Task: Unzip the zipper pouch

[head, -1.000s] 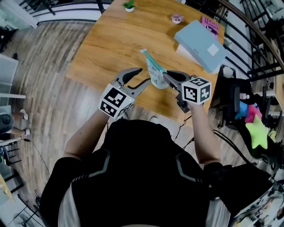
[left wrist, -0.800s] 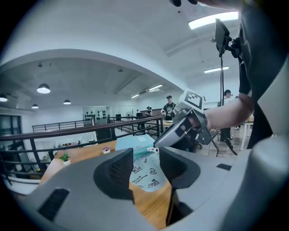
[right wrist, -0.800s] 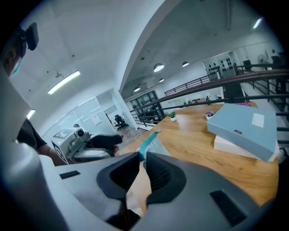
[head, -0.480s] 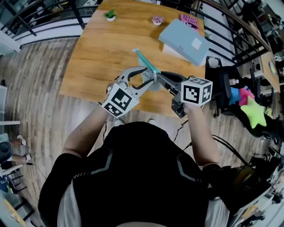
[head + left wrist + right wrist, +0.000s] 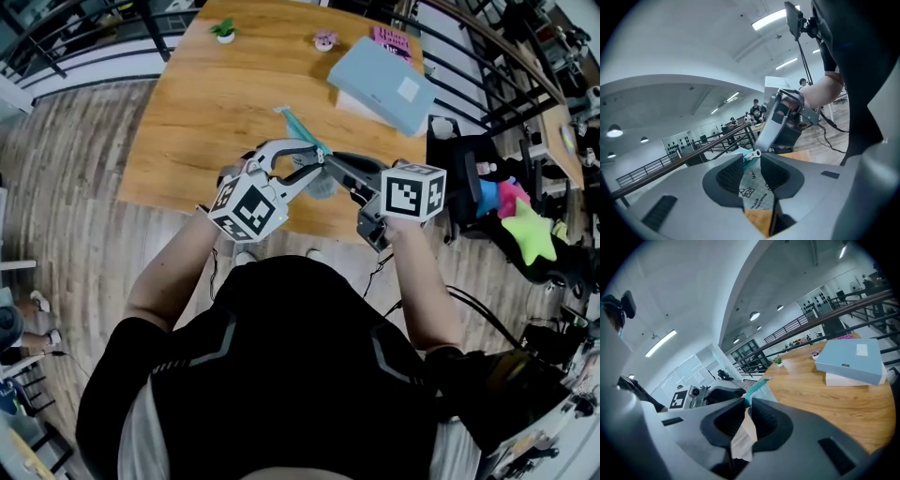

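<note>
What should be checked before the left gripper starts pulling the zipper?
1. Right gripper clamped on pouch: ok.
2. Pouch between the jaws of the left gripper, which have just been closing: ok.
3. Left jaws pinching the pull: cannot tell.
4. Pouch held clear of the table: ok.
5. Zipper shut along its whole length: cannot tell.

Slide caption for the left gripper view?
Left gripper, jaws just closing but pads apart, straddles the printed zipper pouch beside its white zipper pull.
</note>
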Demonstrator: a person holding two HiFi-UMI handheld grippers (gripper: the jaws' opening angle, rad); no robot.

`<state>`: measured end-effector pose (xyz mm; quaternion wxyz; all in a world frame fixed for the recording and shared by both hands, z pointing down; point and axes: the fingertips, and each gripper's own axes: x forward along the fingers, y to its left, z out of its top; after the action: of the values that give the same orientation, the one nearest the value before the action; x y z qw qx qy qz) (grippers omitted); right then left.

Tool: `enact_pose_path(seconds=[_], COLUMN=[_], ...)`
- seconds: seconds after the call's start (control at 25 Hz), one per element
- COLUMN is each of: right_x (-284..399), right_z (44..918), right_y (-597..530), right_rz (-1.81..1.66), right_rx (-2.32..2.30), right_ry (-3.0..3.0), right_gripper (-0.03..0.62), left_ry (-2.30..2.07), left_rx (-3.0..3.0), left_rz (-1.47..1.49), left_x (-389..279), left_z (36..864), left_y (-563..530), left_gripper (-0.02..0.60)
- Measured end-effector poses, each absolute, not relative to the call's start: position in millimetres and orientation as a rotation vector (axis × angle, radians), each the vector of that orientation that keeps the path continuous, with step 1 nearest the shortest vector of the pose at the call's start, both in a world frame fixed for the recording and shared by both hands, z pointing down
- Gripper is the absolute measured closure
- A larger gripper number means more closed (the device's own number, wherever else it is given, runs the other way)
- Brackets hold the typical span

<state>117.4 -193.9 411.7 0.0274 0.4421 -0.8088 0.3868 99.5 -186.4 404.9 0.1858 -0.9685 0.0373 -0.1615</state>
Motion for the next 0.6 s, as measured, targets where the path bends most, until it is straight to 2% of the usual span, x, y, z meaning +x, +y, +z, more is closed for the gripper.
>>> enact_pose_path(seconds=[0.6], right_x=[116], right_z=[410], right_y=[-199], right_rz=[1.073], right_rx=[1.279], right_ry=[-2.506], right_gripper=[0.540], left_ry=[0.168], left_rx=[-3.057], left_rz=[-0.421], left_x=[96], left_z=[395], left_y=[-200], left_gripper=[0.545])
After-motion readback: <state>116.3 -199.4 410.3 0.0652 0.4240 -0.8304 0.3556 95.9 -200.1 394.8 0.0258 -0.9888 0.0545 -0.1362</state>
